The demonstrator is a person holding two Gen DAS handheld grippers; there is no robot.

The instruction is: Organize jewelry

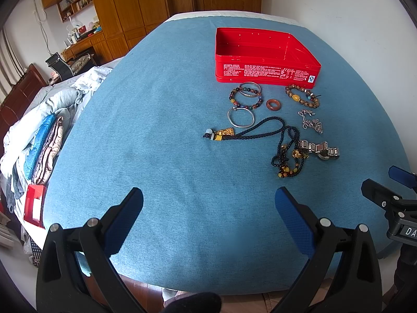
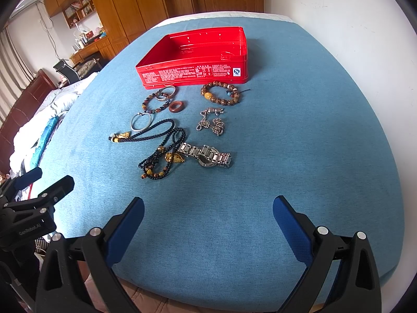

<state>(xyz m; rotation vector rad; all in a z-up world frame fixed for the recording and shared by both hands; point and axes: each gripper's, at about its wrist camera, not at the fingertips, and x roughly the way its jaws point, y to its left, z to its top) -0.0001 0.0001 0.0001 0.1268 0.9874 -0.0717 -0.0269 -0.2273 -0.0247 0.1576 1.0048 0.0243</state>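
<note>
Nothing had gone into the red tin at this point; it sat empty and lidless at the far side of the bench, on the blue cloth. All the jewelry was spread out just in front of it. Both tongs were wide open and holding nothing: the left tongs and right tongs hovered over the near edge, well short of the pile.

My take on doing the first pick well: start with whatever lay nearest and cleanest. The steel watch was closest to the right tongs, but its strap end touched the black bead necklace, so I'd pinch the watch by its free right end and lift slowly so the beads don't tag along. The black cord with the gold charm seemed to cross that necklace too, and the plain silver bangle sat right against the cord.

Easier wins near the tin: the red-brown ring lay on its own, and the brown bead bracelet was clear of everything. The silver chain was heaped up loose, so grab it at the thickest clump, I reckon. The multicolour bead bracelet overlapped a silver bangle; take the top one first.
</note>
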